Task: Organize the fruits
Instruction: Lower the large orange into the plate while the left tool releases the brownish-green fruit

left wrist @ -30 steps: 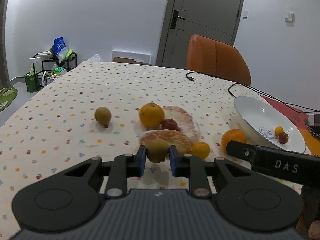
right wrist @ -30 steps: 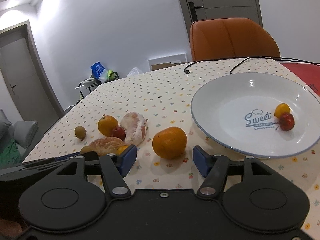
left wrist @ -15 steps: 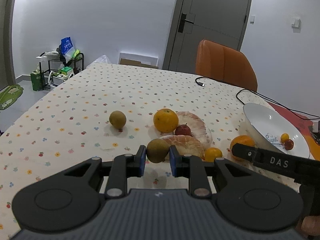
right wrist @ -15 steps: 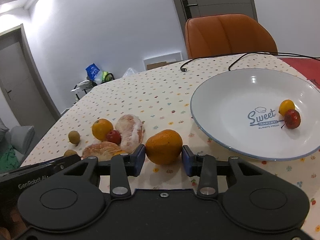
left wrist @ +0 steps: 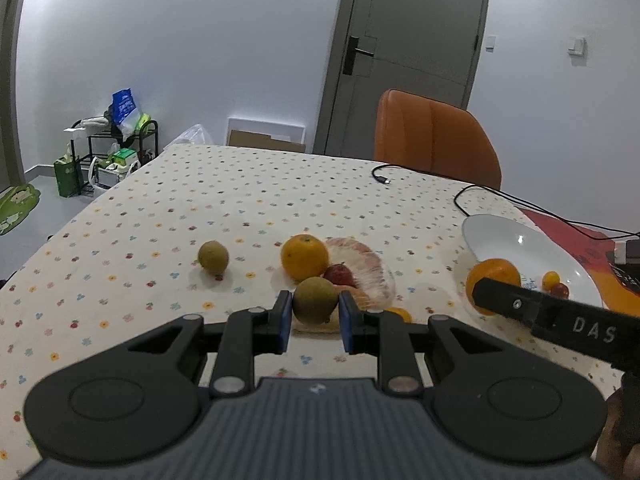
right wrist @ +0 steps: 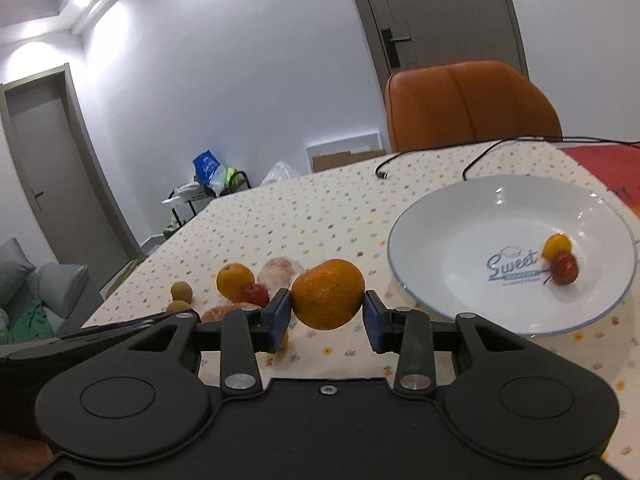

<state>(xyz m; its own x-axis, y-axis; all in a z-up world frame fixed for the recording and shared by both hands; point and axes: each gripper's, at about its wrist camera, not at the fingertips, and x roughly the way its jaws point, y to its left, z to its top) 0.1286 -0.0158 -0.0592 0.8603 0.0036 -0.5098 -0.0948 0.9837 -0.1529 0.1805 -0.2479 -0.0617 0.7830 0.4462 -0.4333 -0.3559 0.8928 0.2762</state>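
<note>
Two fruits are now clear of the table, one per gripper. The left gripper pinches a brownish-green kiwi between its blue pads; a second ago that kiwi sat low against the peeled pomelo pieces, and now it rides above them with tablecloth showing beneath. The right gripper has gone from spread wide around the orange to clamped on it, and the orange is lifted, its underside off the dotted tablecloth. The white plate lies just to the right of the orange, holding a small yellow fruit touching a small red one, possibly a cherry or crab apple, too small to tell. Left on the cloth: a second orange, a second kiwi standing apart, a small red fruit against the pomelo, and a small orange fruit partly hidden behind the left fingers. Judgement: both pickups look complete, so the carry to the plate comes next, the orange having the shorter trip. Round fruit may roll once released on the sloped rim.
</note>
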